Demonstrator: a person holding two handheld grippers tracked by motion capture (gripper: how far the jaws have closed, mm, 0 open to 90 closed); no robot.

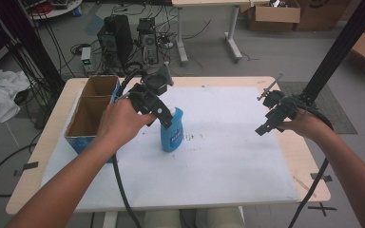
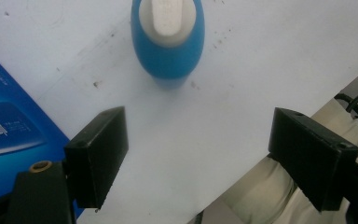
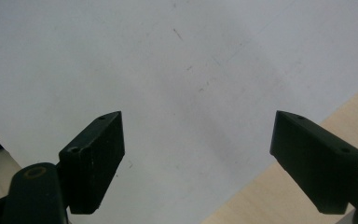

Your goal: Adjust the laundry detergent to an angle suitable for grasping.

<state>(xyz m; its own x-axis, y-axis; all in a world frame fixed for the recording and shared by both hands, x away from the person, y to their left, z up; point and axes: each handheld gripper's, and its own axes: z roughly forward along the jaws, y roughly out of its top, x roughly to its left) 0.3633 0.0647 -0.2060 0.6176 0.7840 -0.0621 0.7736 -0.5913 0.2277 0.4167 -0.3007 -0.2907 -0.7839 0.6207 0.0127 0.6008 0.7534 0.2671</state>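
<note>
So the biggest thing here is the wooden table [image 1: 285, 156], with a white sheet [image 1: 228, 156] covering most of the top. You get a bare wood strip showing down the right side and along the far edge, and the sheet runs nearly to the near edge. The middle and right part of the sheet is wide open, tons of free room to swing around in there.

Next size down is the open cardboard box [image 1: 91, 105] with blue outer walls, parked at the left edge of the table. It has two compartments, one behind the other, and its blue side also shows in the left gripper view [image 2: 9, 135], just beside the left jaw.

Then the blue bottle [image 1: 172, 130], standing upright on the sheet just right of the box, a bit left of the table's centre. From the left gripper view [image 2: 168, 42] you look straight down on its white cap, with bare sheet all round it.

The left gripper [image 1: 152, 102] hangs right over the bottle, jaws spread wide [image 2: 198, 158] and not touching it; the bottle sits out ahead of the tips.

The right gripper [image 1: 274, 114] is well apart, near the right edge of the sheet, jaws also spread wide [image 3: 198, 161] with nothing between them, sheet edge and wood underneath.
</note>
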